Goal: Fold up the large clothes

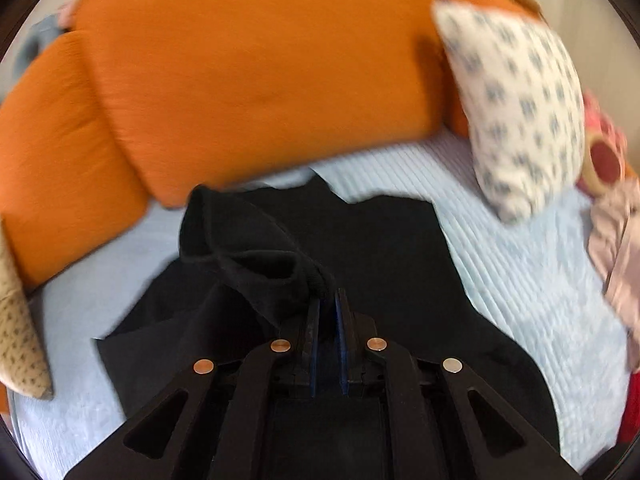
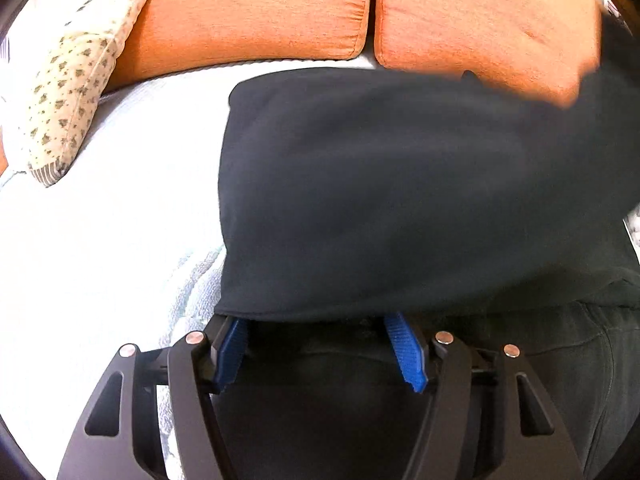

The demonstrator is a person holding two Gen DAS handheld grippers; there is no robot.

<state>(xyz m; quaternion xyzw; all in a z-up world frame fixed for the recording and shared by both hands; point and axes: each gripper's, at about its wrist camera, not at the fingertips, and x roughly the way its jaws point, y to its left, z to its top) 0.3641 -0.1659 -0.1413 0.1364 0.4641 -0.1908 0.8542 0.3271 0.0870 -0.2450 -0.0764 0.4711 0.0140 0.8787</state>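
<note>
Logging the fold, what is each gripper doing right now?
Left gripper: shut on a bunched fold of the black garment.
Right gripper: open, fingers apart at the garment's near edge, pressing on nothing.

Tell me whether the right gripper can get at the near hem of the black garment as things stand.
Probably yes. The right gripper stands open, and the black garment's near hem lies just ahead of its blue pads, with nothing between.
</note>
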